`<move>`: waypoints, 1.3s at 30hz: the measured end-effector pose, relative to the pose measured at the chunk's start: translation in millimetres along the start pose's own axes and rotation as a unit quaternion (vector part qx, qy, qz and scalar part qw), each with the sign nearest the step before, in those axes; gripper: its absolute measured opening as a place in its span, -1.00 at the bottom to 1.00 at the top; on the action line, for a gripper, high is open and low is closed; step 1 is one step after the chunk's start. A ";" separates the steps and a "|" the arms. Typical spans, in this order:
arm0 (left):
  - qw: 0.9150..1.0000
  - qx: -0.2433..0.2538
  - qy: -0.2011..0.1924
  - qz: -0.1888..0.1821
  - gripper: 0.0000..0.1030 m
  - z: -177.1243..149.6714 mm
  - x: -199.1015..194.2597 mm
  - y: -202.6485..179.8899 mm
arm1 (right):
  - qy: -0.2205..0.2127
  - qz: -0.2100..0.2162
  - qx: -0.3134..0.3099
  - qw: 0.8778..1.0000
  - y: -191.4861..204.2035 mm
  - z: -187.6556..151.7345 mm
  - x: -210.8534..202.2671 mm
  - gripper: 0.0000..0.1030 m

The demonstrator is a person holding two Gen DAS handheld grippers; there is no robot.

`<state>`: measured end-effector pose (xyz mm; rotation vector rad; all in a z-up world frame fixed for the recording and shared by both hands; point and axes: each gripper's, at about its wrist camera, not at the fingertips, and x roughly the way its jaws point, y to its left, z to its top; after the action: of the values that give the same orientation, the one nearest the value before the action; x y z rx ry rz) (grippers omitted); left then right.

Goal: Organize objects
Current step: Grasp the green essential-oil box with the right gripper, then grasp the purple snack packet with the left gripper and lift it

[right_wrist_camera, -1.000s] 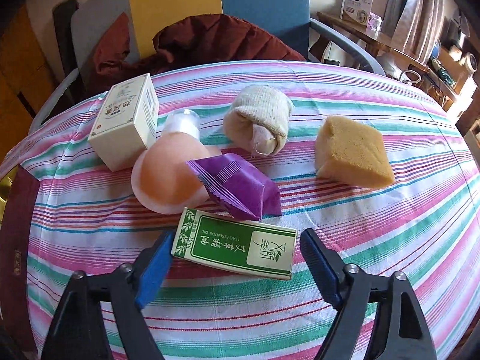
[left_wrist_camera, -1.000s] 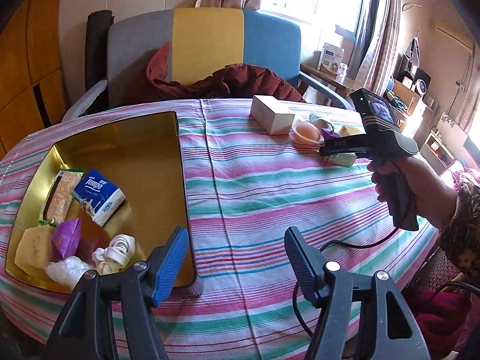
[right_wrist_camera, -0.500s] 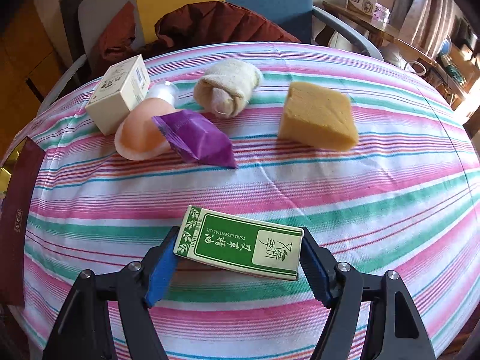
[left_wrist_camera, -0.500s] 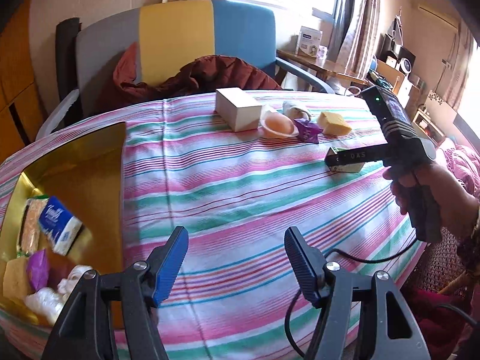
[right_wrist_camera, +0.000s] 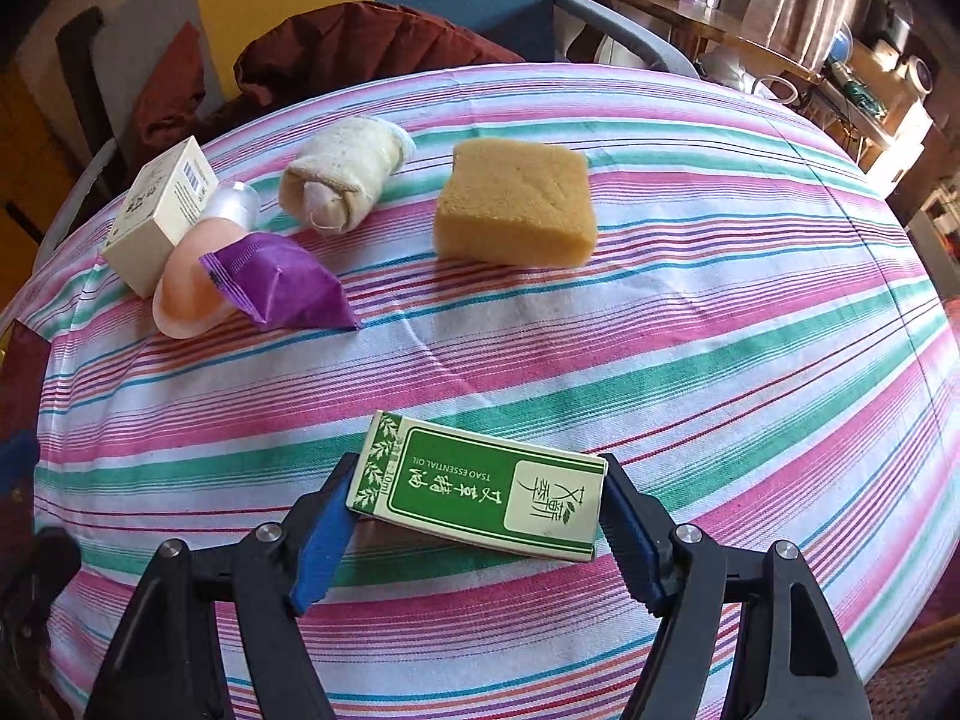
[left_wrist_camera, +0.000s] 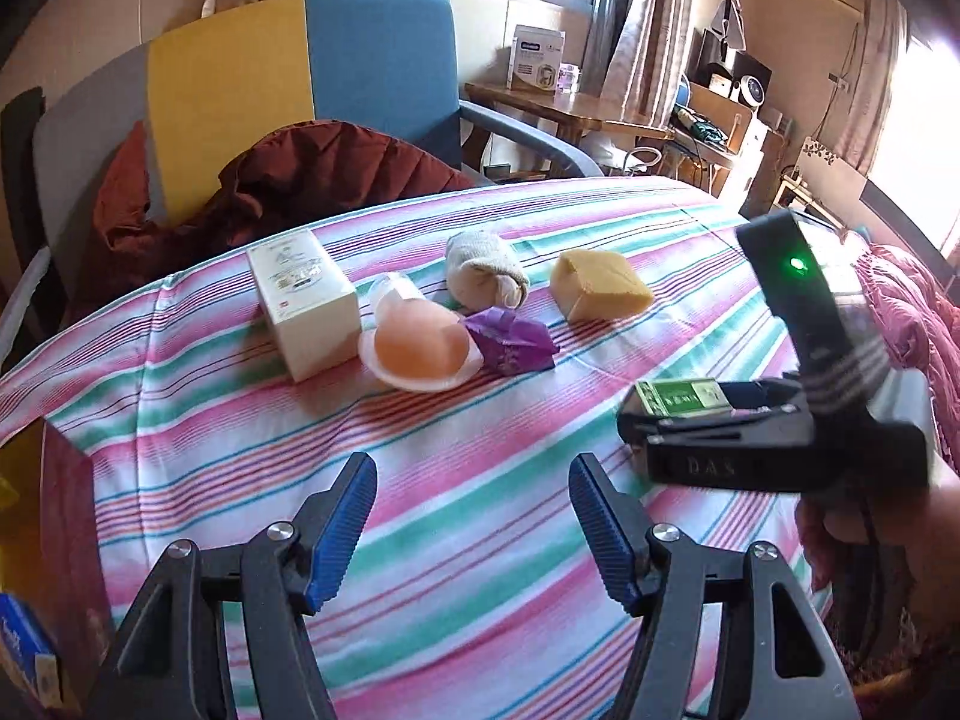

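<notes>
Right tool (right_wrist_camera: pixel 474 531) is gripping the green box (right_wrist_camera: pixel 480 483) by its ends, just above the table (right_wrist_camera: pixel 690 324). Left tool (left_wrist_camera: pixel 471 525) is hanging wide, empty. Cream box (left_wrist_camera: pixel 303 300), pink cup (left_wrist_camera: pixel 420 351), purple packet (left_wrist_camera: pixel 510 342), sock roll (left_wrist_camera: pixel 483 267), sponge (left_wrist_camera: pixel 597 285) are still waiting on the table.

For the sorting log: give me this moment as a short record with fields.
surface: striped tablecloth
right gripper: jaws closed on the green box, held by its two short ends
left gripper: jaws apart, nothing between them
loose on cloth: sponge, rolled sock, purple packet, pink cup, white box
grouping: purple packet rests against the pink cup, which sits beside the white box; sponge lies apart
behind table: chair
</notes>
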<state>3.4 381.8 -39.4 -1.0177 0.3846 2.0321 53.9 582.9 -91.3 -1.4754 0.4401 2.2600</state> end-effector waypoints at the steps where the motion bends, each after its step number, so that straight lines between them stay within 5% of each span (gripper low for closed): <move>1: 1.000 0.003 0.002 0.001 0.31 7.0 8.0 -2.5 | 0.001 -0.002 0.007 1.000 -4.0 0.9 0.2 0.47; 9: 0.998 0.057 0.013 0.011 0.32 45.9 61.7 -21.5 | 0.010 0.002 0.049 0.999 -33.1 9.3 -0.2 0.47; 18: 0.995 0.097 -0.004 -0.009 0.33 58.2 79.6 -36.6 | 0.016 0.004 0.052 0.999 -28.2 10.2 4.5 0.49; 23: 0.997 0.060 0.002 -0.048 0.00 50.2 83.5 -30.1 | 0.017 -0.001 0.045 0.999 -26.8 9.8 4.9 0.49; 27: 0.997 0.041 0.002 -0.072 -0.06 35.9 80.9 -17.5 | 0.017 -0.002 0.043 0.999 -26.1 9.2 4.7 0.49; 33: 0.993 0.082 -0.005 -0.081 -0.09 5.4 60.7 -24.5 | 0.016 -0.001 0.044 0.999 -27.2 6.3 1.5 0.49; 34: 0.993 0.080 -0.004 -0.082 -0.38 -0.1 57.9 -23.1 | 0.016 0.000 0.045 0.999 -27.5 6.0 1.2 0.49; 39: 0.995 0.033 -0.021 -0.095 -0.43 -21.3 32.1 -3.5 | 0.017 0.002 0.048 0.999 -29.4 5.9 1.2 0.49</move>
<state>6.3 388.8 -77.3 -0.9341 0.3186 1.8555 63.3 611.4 -91.4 -1.4670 0.5533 2.1877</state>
